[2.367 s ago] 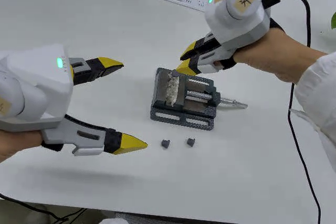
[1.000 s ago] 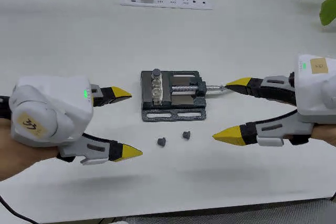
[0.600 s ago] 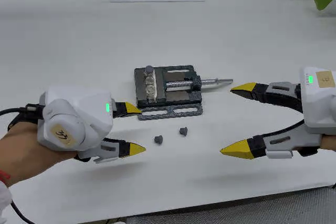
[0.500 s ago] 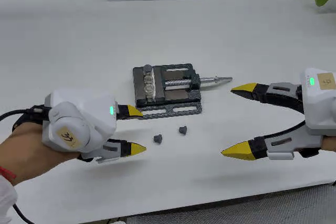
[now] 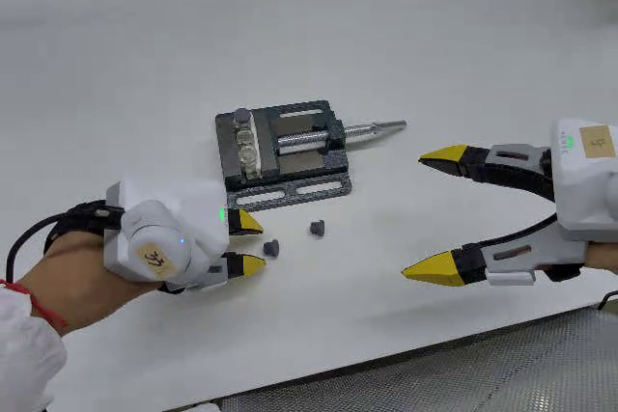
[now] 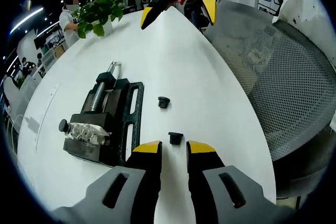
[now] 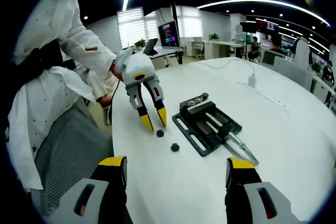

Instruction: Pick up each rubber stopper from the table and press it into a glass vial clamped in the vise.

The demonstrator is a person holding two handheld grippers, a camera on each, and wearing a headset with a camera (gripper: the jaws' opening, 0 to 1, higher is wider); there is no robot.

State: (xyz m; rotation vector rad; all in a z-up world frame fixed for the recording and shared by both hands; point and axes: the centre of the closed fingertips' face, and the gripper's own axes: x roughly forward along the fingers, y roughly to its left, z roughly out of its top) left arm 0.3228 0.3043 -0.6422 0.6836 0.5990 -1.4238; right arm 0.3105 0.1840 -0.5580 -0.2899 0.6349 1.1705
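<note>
The vise (image 5: 280, 147) is clamping a row of vials (image 5: 247, 149), the end one carrying a seated stopper (image 5: 241, 117). The left gripper (image 5: 257, 243) is hovering with jaws narrowly parted and empty, the near stopper (image 5: 271, 248) lying on the table (image 5: 435, 55) just ahead of its tips and the far stopper (image 5: 317, 229) lying beside. The right gripper (image 5: 416, 214) is gaping wide, well apart.

My L gripper (image 5: 256, 243) slid right; tips now just short of the left stopper (image 5: 271, 248), were well left of it. L jaws narrowed from wide to a small gap. R gripper (image 5: 422, 214) came from far, by the vise (image 5: 290, 190), to near right; jaws spread wide.
</note>
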